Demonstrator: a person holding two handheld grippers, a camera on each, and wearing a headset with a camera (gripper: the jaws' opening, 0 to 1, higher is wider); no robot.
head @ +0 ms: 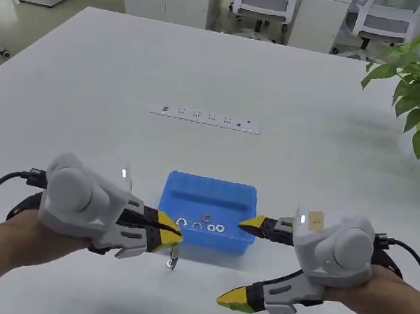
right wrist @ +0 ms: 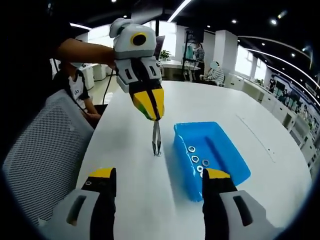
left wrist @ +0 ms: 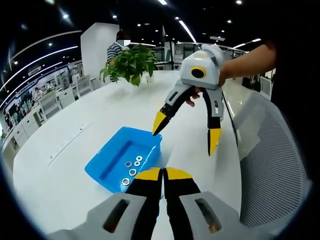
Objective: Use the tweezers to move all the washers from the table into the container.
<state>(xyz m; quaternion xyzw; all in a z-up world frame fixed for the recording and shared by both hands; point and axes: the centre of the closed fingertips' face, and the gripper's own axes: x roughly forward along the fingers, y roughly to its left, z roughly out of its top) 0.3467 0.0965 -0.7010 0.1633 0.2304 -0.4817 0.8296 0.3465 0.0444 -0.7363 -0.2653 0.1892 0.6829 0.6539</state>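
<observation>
A blue container (head: pixel 208 195) stands on the white table (head: pixel 202 69) between my grippers, with several washers (head: pixel 205 223) lying inside it. My left gripper (head: pixel 173 233) is shut on thin metal tweezers (right wrist: pixel 156 136), which point down to the table just in front of the container's near wall (right wrist: pixel 185 172). Whether a washer sits at the tweezers' tip (head: pixel 171 263) is too small to tell. My right gripper (head: pixel 242 261) is open and holds nothing, with one fingertip (head: pixel 252 223) at the container's right corner. The left gripper view shows the container (left wrist: pixel 112 155), the washers (left wrist: pixel 132 167) and the right gripper (left wrist: pixel 185 137).
A power strip (head: pixel 206 118) lies flush in the table beyond the container. A green plant (head: pixel 419 86) stands at the far right. A grey mesh chair (right wrist: pixel 45 150) is beside the near table edge. Office chairs (head: pixel 262 5) and people stand further back.
</observation>
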